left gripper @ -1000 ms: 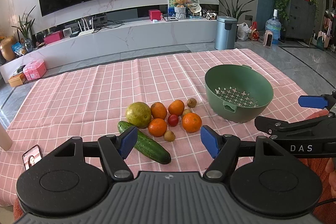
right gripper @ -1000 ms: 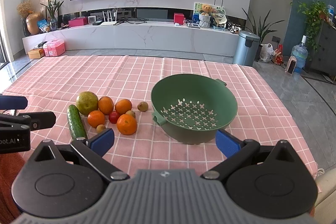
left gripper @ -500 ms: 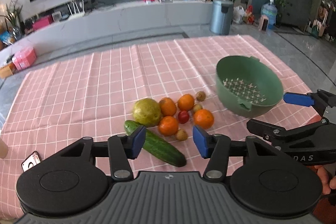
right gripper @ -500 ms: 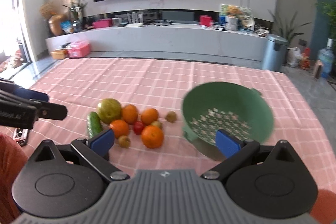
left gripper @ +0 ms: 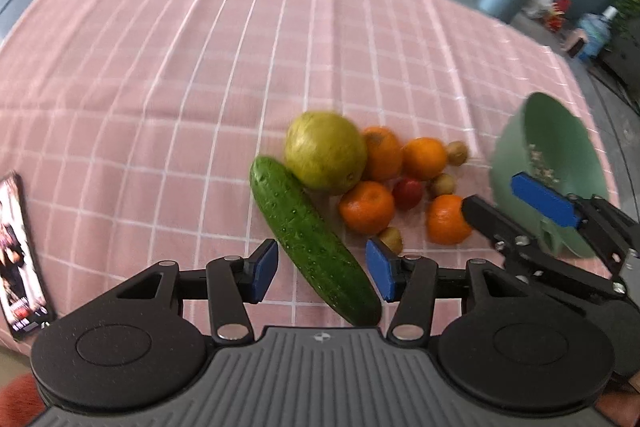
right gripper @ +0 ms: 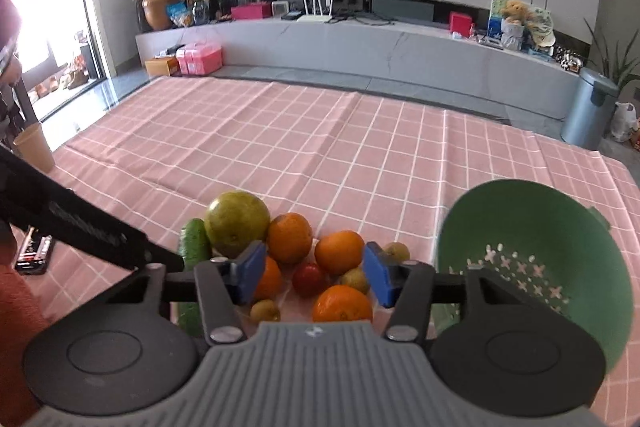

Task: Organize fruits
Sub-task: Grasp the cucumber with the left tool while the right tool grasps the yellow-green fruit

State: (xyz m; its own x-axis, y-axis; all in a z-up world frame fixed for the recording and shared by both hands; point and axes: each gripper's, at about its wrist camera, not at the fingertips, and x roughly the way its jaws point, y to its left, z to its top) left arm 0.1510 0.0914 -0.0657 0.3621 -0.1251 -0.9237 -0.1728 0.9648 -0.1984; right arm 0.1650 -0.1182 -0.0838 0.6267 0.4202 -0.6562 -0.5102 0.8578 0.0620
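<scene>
On the pink checked cloth lies a cucumber (left gripper: pixel 308 235) beside a big yellow-green fruit (left gripper: pixel 326 151), several oranges (left gripper: pixel 366 207), a red tomato (left gripper: pixel 408 193) and small brownish fruits (left gripper: pixel 442 185). My left gripper (left gripper: pixel 322 275) points steeply down with its blue pads on either side of the cucumber's near end, a gap showing, so it is open. My right gripper (right gripper: pixel 314 279) hovers over the tomato (right gripper: pixel 308 279) and oranges (right gripper: pixel 340 251); its jaws are closing with nothing pressed between them. The green colander (right gripper: pixel 500 223) stands to the right.
A phone (left gripper: pixel 20 259) lies at the cloth's left near edge. A tan cup (right gripper: pixel 34 149) stands at the far left of the table. The right gripper's fingers (left gripper: pixel 540 203) reach in front of the colander (left gripper: pixel 548 147) in the left wrist view.
Both grippers have come down and in toward the fruit pile. The left jaws narrowed and now straddle the cucumber. The right jaws went from wide to much narrower, and that view swung left.
</scene>
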